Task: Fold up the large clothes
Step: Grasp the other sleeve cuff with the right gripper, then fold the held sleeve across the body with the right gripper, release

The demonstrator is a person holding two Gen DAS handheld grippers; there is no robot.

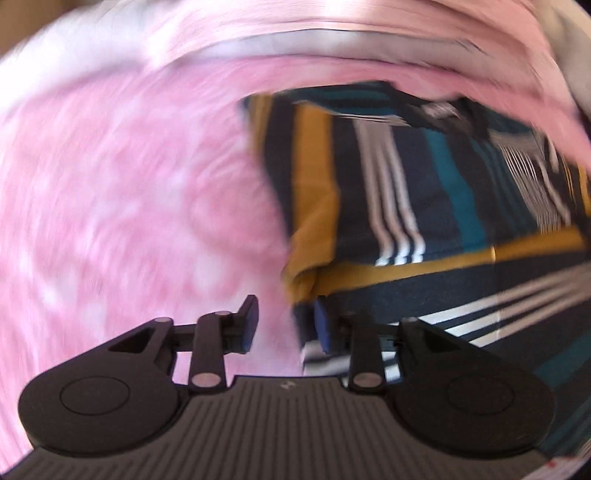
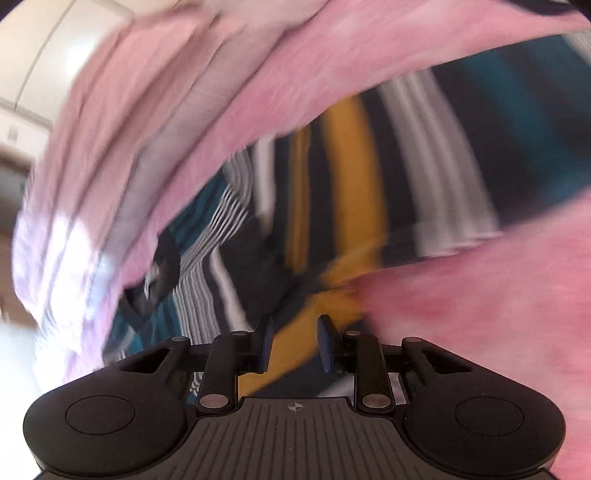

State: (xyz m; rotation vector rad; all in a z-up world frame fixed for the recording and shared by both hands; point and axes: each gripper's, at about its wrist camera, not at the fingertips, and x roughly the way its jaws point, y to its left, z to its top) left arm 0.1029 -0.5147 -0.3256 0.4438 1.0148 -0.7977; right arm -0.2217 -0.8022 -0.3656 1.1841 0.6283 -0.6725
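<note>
A large garment [image 1: 424, 192] striped in navy, teal, mustard and white lies partly folded on a pink cover [image 1: 129, 184]. My left gripper [image 1: 286, 328] stands open at the garment's lower left corner. Only pink cover shows in its gap, and its right pad [image 1: 322, 328] sits against the cloth's edge. In the right wrist view, my right gripper [image 2: 295, 343] hovers over the same garment [image 2: 343, 166] with its jaws apart. A mustard stripe fills the gap, and I see no pad pressing on it. Both views are blurred.
A paler pink, ribbed cloth [image 1: 369, 22] is heaped along the far side of the garment, also seen in the right wrist view as pale pink cloth [image 2: 147, 110]. The pink cover [image 2: 480, 295] spreads to the right. White cupboard fronts [image 2: 55, 55] stand beyond.
</note>
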